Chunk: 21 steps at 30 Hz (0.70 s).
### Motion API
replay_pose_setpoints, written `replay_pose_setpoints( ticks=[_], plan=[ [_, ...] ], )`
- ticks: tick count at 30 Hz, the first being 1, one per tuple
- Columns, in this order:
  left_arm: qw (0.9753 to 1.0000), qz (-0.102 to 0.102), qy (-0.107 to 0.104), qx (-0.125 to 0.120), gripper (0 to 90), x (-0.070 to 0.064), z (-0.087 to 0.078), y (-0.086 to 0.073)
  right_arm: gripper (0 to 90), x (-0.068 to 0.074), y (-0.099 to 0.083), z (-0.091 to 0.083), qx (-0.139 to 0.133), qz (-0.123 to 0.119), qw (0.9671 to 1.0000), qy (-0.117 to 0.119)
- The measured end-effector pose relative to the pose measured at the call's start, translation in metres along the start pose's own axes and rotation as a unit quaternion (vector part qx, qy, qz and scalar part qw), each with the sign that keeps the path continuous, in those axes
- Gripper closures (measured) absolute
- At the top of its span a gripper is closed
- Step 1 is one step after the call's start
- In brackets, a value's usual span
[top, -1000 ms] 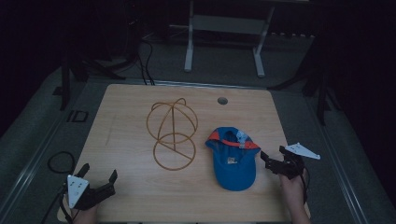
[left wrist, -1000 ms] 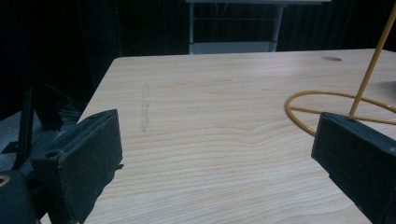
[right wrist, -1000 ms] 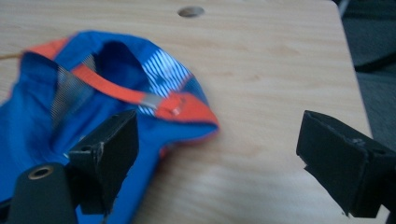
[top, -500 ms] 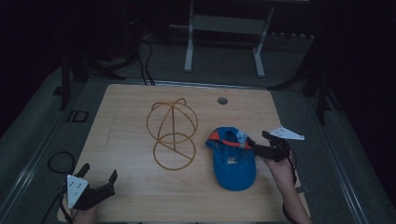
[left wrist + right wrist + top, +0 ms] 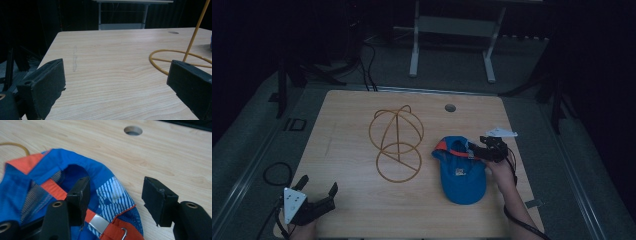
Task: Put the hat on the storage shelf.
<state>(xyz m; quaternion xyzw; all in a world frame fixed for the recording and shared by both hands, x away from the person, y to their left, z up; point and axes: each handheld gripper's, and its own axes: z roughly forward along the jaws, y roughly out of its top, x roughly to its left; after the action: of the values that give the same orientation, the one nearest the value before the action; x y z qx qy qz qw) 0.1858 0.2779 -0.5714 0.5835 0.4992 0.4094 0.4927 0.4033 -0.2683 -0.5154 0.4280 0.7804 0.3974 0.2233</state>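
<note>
Blue cap [image 5: 460, 172]: flat on bench [image 5: 352, 120], beside wire stand [image 5: 396, 143]. Right gripper [image 5: 479, 150]: fingers wide, straddling the cap's rear edge, poised to grasp. Left gripper [image 5: 318, 197]: fingers wide, idle.

High view dim, surroundings near black, table [image 5: 362, 150] evenly lit; gripper views brighter, near jaws soft, cap [image 5: 37, 187] edge maybe slightly blurred.

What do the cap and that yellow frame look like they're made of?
The cap looks like thin woven fabric, matte blue with orange trim, with mesh panels and a shiny, likely metal strap buckle. The yellow frame looks like thin rigid wire or rod with a smooth coating; metal seems likely, though unsure.
</note>
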Motion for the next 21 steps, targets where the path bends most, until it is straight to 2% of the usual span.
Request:
replay_pose_setpoints(
  ticks=[9, 15, 21],
  plan=[
    [1.0, 0.002, 0.0, 0.0, 2.3, 0.0, -0.001, 0.0, 36.2, -0.004, -0.004, 0.027, 0.031, 0.02, 0.9993, 0.002],
    [1.0, 0.0, 0.0, -0.001, 2.3, 0.001, -0.001, 0.0, 37.4, 0.004, -0.013, 0.039, 0.054, 0.006, 0.9985, -0.001],
    [1.0, 0.001, 0.002, 0.0, 2.3, 0.001, -0.002, 0.0, 45.5, 0.007, -0.018, 0.043, 0.069, -0.015, 0.9975, -0.004]
  ],
)
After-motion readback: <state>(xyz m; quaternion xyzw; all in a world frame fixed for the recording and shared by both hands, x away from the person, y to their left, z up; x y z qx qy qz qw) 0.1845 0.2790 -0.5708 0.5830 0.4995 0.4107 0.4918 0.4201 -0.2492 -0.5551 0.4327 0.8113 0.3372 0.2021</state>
